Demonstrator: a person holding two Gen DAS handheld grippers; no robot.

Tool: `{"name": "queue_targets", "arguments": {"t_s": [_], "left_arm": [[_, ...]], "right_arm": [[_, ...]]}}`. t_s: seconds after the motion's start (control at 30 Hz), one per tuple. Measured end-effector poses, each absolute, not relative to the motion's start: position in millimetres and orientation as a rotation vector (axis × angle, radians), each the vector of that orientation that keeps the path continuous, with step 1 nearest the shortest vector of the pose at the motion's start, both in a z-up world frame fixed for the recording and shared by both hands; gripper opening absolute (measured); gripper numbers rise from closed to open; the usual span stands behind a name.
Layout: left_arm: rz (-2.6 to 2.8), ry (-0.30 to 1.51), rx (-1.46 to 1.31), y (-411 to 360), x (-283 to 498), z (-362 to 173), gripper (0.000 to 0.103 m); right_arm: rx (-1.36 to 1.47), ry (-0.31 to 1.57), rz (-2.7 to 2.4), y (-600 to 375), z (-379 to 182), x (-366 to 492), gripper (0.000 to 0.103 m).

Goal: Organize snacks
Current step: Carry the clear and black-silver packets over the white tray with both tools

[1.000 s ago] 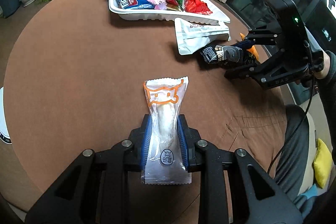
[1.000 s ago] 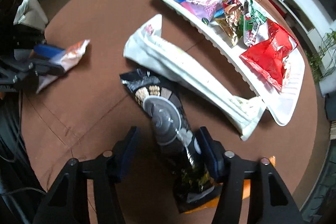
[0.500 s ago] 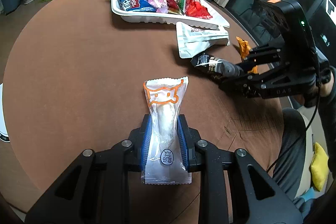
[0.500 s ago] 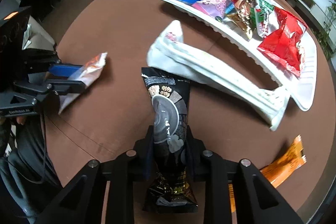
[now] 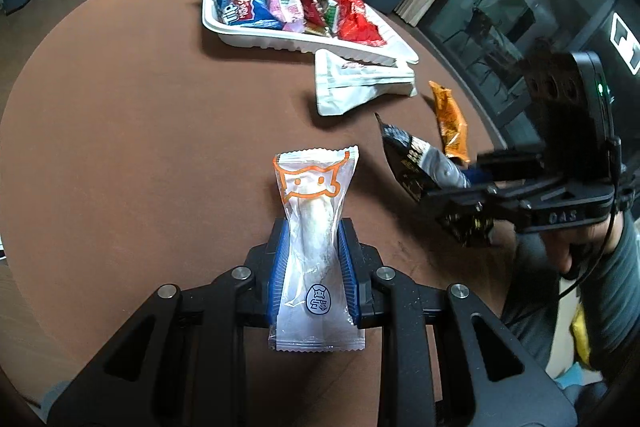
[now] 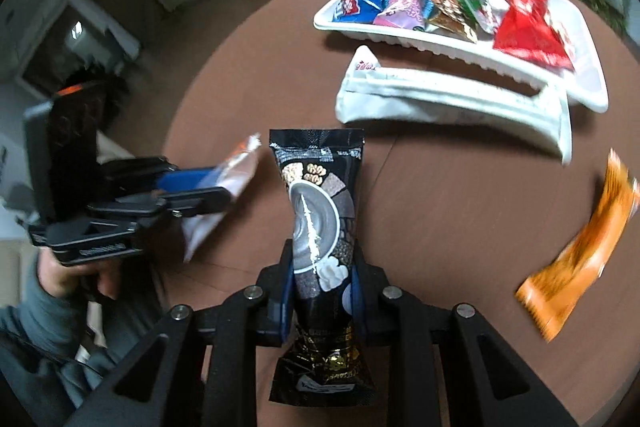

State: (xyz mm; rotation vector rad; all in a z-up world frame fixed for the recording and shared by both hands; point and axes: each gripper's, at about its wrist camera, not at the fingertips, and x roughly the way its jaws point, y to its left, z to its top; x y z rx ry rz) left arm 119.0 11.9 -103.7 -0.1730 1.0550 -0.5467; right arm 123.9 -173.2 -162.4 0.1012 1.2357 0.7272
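Note:
My left gripper (image 5: 314,259) is shut on a clear white snack packet with an orange cat drawing (image 5: 313,227), held above the brown table. My right gripper (image 6: 322,275) is shut on a black snack packet (image 6: 320,223) and holds it lifted off the table; the black packet also shows in the left wrist view (image 5: 420,163). A white tray (image 5: 256,39) at the far side holds several snack packets, blue, pink, green and red. The tray also shows in the right wrist view (image 6: 452,47).
A large white pouch (image 5: 360,83) lies just in front of the tray, also seen in the right wrist view (image 6: 448,99). An orange packet (image 5: 450,119) lies near the table's right edge, also in the right wrist view (image 6: 580,255). Potted plants and a low cabinet stand beyond the round table (image 5: 120,107).
My right gripper closed on the black packet and lifted it off the table, uncovering the orange packet. My left gripper kept hold of the white packet and barely moved.

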Motion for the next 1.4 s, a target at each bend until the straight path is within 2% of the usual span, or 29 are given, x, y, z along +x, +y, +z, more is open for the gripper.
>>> {"name": "queue_targets", "arguments": {"t_s": [0.2, 0.43, 0.63, 0.87, 1.03, 1.4], "left_arm": [[-0.591, 1.025, -0.241, 9.4, 125.7, -87.8, 0.023], [-0.600, 0.963, -0.291, 9.5, 165.9, -55.6, 0.023], [-0.567, 0.907, -0.297, 18.1, 216.4, -24.0, 0.023], [-0.532, 0.863, -0.277, 9.5, 285.3, 6.2, 0.023], [-0.519, 0.879, -0.272, 3.9, 319.1, -1.0, 0.023], [-0.480, 0.918, -0.247, -29.9, 382.1, -44.8, 0.023]], "right_arm": [[0.351, 1.153, 0.732, -215.5, -148.9, 112.6, 0.025], [0.572, 1.039, 0.629, -275.9, -132.6, 140.0, 0.025], [0.652, 0.942, 0.518, -321.0, -102.8, 168.2, 0.025], [0.671, 0.876, 0.496, -310.0, -70.6, 224.3, 0.025], [0.698, 0.882, 0.527, -287.6, -70.4, 264.3, 0.025], [0.672, 0.989, 0.481, -250.4, -115.7, 324.1, 0.025]]}}
